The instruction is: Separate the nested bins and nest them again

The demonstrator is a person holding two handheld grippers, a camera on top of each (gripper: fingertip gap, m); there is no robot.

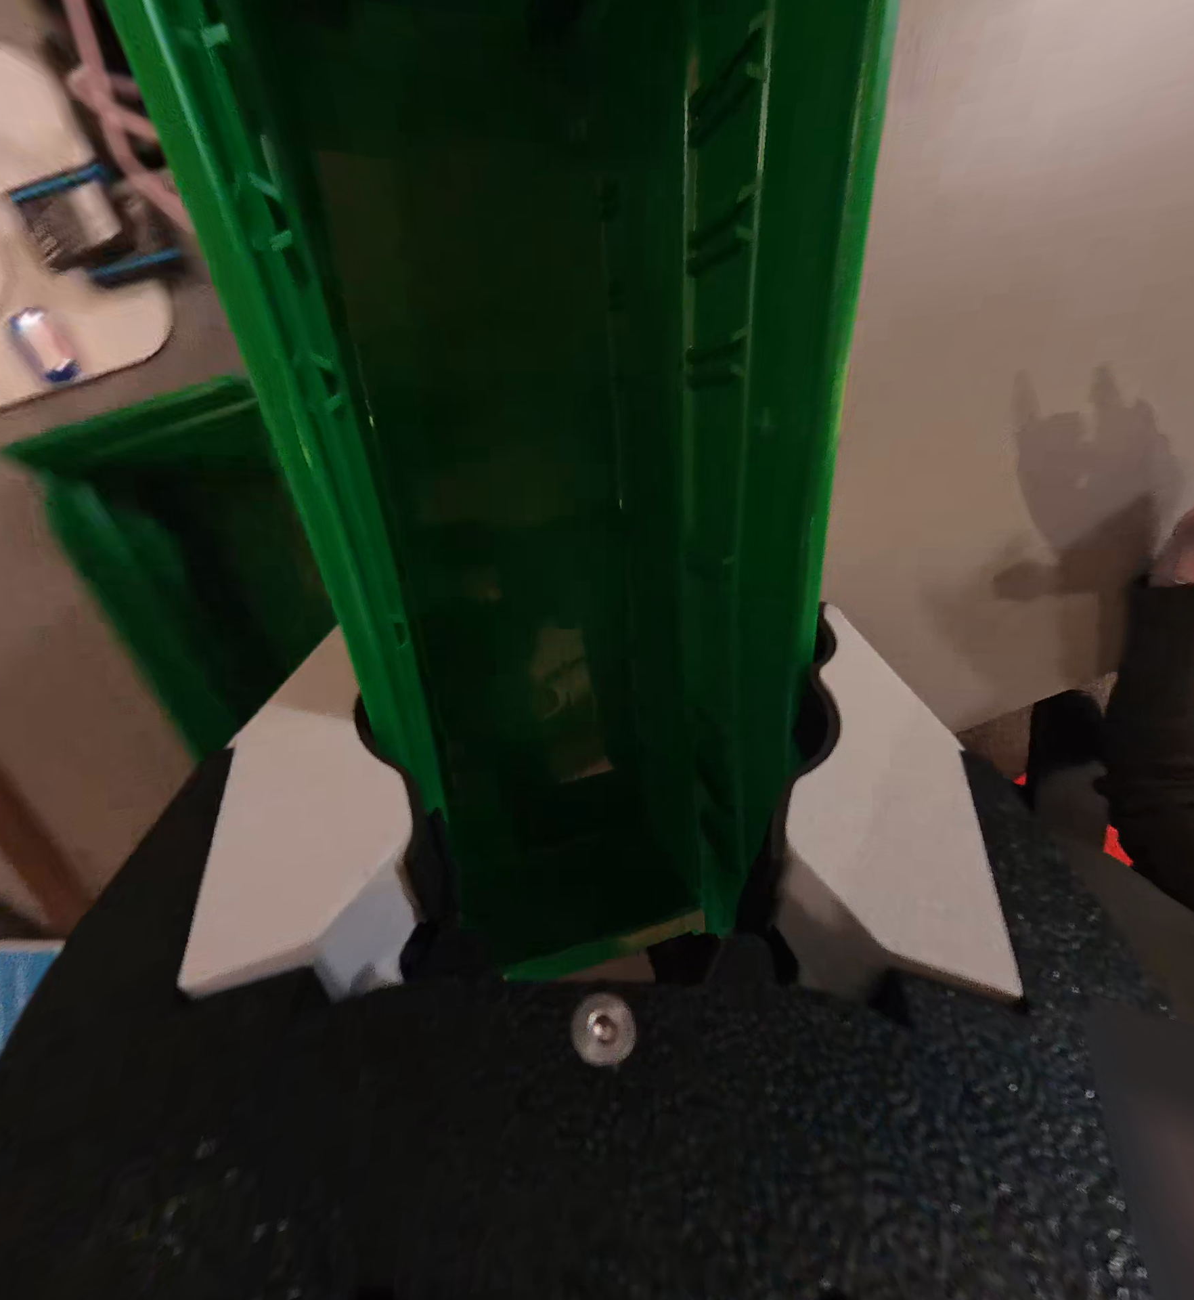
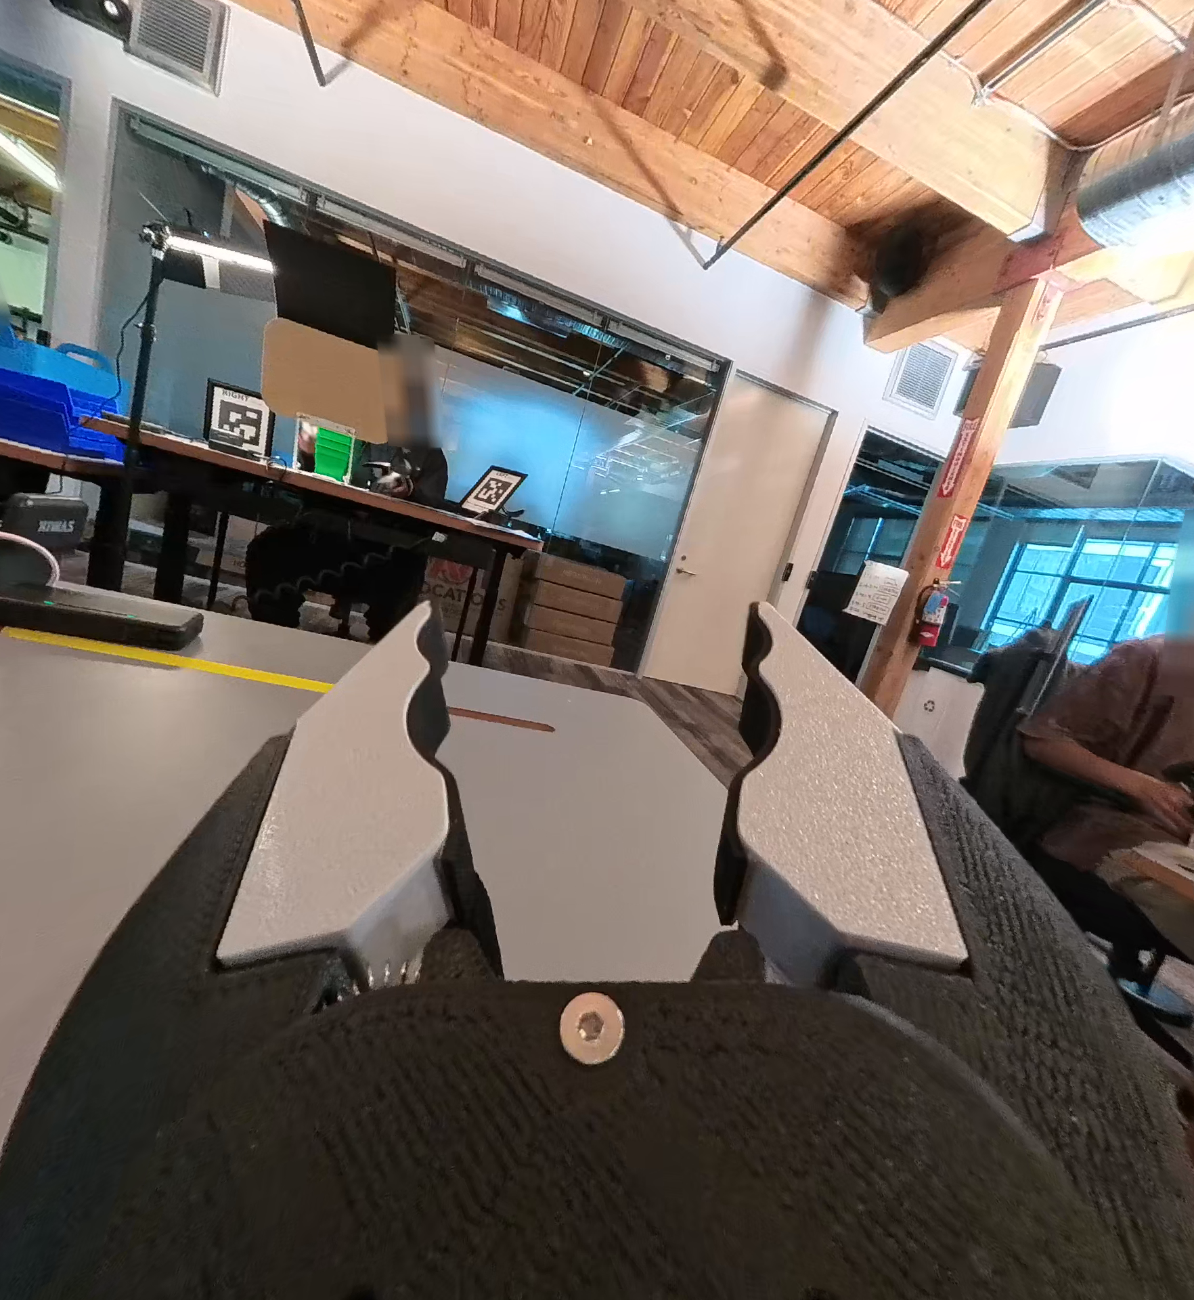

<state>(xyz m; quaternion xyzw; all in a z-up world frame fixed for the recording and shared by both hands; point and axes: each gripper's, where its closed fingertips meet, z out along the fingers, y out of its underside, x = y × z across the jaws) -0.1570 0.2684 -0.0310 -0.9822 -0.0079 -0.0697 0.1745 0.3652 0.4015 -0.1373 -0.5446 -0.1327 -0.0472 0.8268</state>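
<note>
Evidently the bins are apart: the left gripper [image 1: 591, 738] is clamped on one green bin [image 1: 524, 422], lifted clear, while a second green bin [image 1: 158, 534] rests on the grey table [image 1: 1002, 281] below, so re-nesting remains. Meanwhile the right gripper [image 2: 591, 710] is spread and empty above the table; no label on either bin is legible.

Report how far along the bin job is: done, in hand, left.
Done: the bins look separated, since a second green bin sits apart on the table.
In hand: the left gripper is shut on the held green bin, lifted above the table.
Left: nesting it back into the second green bin. The right gripper is open and empty, pointing across the room.
</note>
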